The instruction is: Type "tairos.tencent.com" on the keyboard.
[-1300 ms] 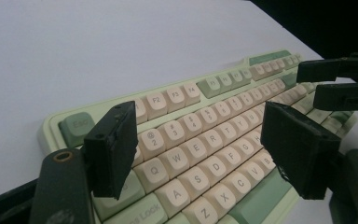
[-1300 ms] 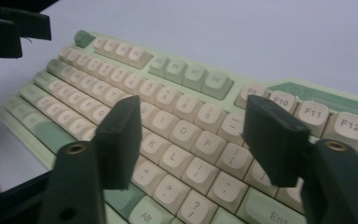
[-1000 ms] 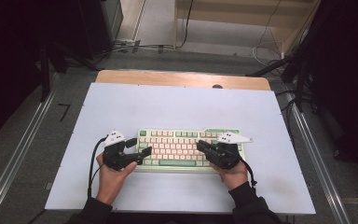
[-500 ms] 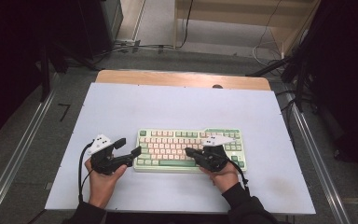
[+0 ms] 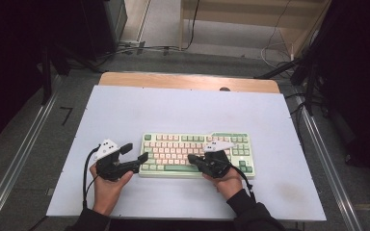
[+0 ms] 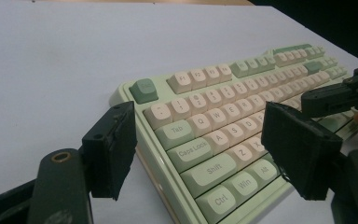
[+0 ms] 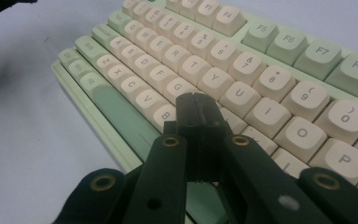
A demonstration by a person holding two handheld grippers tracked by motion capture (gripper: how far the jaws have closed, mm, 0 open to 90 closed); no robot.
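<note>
A pale green keyboard [image 5: 183, 144] with cream keys lies in the middle of the white table top. My left gripper [image 5: 136, 152] is at its left end and stands open. In the left gripper view, the gripper [image 6: 205, 149] has its jaws on either side of the keyboard's [image 6: 223, 112] corner by Ctrl and Shift, not touching it. My right gripper [image 5: 192, 159] is shut with nothing in it. In the right gripper view, its tips [image 7: 197, 105] sit low over the letter keys near B and H of the keyboard [image 7: 261, 60]; whether they touch a key is hidden.
The white table top [image 5: 125, 110] has bare room left, right and behind the keyboard. A wooden strip [image 5: 188, 81] runs along its far edge. Metal rails [image 5: 24, 159] flank the table, with cables on the floor beyond.
My right gripper has moved left and a little lower over the keys. The left gripper has drawn slightly left from the keyboard's end. The keyboard has stayed put.
</note>
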